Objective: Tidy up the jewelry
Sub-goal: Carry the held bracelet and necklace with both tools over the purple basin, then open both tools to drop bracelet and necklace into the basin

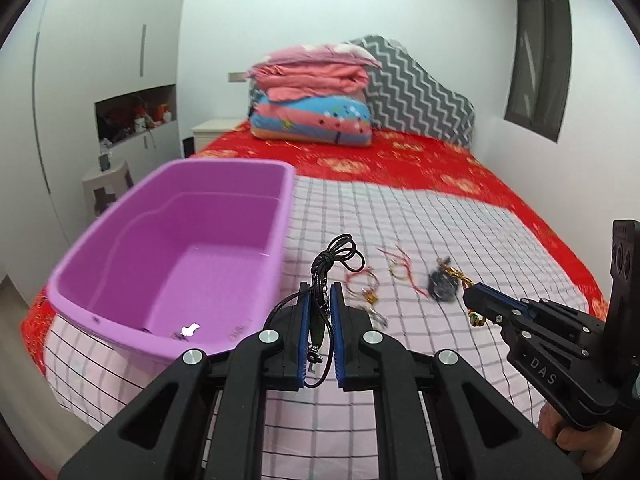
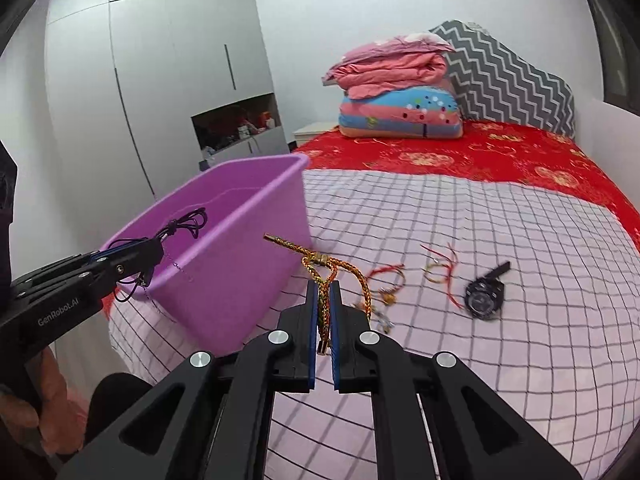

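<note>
Black cord necklace [image 1: 334, 258] is hanging pinched in the closed left gripper [image 1: 320, 300] beside the purple bin [image 1: 120, 272] rim; the right gripper [image 2: 324, 300] is clamping a braided gold bracelet [image 2: 320, 260]. Watch [image 2: 484, 296] and red bracelets [image 2: 386, 276] are lying apart on the checked blanket [image 2: 500, 360].

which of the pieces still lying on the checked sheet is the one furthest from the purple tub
The black wristwatch. It lies at the right end of the row, beyond the two thin red-and-gold string bracelets, which sit closer to the purple plastic tub.

Purple tub [image 1: 256, 184]; red-and-gold sheet [image 1: 400, 160]; grey-checked pale cover [image 1: 440, 240]; grey-white zigzag pillow [image 1: 416, 92].
</note>
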Motion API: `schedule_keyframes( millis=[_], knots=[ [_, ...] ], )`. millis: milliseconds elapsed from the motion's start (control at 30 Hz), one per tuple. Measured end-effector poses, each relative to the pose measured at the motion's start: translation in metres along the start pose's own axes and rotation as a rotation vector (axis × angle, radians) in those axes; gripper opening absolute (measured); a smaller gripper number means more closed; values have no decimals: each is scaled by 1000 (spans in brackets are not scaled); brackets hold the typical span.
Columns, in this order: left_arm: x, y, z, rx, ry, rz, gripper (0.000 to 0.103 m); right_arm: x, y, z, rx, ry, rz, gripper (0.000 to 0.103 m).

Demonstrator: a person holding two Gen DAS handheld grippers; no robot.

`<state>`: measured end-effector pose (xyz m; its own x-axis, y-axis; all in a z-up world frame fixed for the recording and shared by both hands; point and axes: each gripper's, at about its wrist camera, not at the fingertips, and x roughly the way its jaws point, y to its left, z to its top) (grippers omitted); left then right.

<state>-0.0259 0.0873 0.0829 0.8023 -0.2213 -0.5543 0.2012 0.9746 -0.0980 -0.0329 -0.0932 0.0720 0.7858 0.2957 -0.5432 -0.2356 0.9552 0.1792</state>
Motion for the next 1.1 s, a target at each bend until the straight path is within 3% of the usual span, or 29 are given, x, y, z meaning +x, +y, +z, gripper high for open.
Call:
schedule_keyframes(
  millis=[267, 567, 833, 1100],
  knots=[
    [2, 61, 16, -62, -28, 98, 11, 31, 48, 31, -46, -12, 102, 6],
    [26, 116, 18, -141, -5, 156, 11, 80, 106, 58, -118, 21, 188, 6],
    [53, 153, 14, -190, 50, 194, 11, 131, 135, 65, -139, 114, 201, 6],
    [74, 168, 11, -202, 89, 203, 11, 157, 147, 68, -154, 135, 191, 6]
  ],
)
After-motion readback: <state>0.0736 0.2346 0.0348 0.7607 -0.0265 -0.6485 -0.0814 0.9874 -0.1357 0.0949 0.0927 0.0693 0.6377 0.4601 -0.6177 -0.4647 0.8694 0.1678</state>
